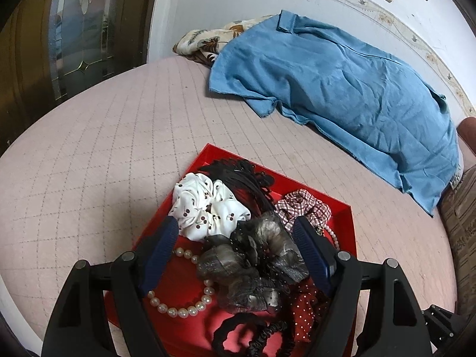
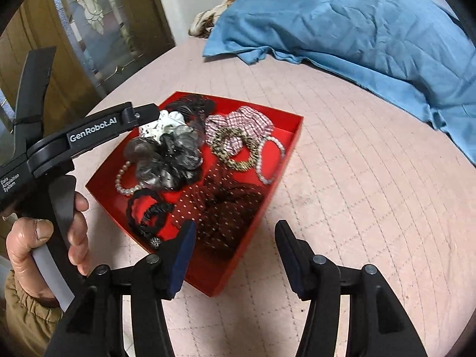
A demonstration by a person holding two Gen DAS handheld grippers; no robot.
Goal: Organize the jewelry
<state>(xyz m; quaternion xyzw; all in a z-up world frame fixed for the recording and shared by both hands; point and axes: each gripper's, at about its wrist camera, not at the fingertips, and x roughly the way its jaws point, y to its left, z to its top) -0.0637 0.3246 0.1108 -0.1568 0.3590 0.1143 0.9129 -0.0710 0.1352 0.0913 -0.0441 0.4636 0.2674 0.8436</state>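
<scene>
Red cardboard catches the eye first: a shallow red tray (image 2: 293, 136) sits on the pink quilted bedspread (image 2: 342, 202), packed with hair things and beads. Over its near-left part hangs the left gripper (image 1: 236, 232), its blue-padded jaws spread wide on either side of a grey gauzy scrunchie (image 1: 253, 267) and closed on nothing. Just beyond that scrunchie lies a white cherry-print scrunchie (image 1: 208, 205), and a pearl bracelet (image 1: 181, 309) curls on the tray floor beside it. Toward the far right of the tray sit a red-and-white checked scrunchie (image 2: 241, 125), a leopard-print hair tie (image 2: 235, 148) and a second pale bead bracelet (image 2: 267, 160). A dark red dotted scrunchie (image 2: 220, 211) fills the near corner, with black hair ties (image 2: 145, 211) to its left. The right gripper (image 2: 235, 238) hovers at the tray's near edge, jaws released and empty. A hand (image 2: 38, 244) grips the left tool's handle. Blue cloth (image 1: 342, 89) lies rumpled at the far side of the bed.
</scene>
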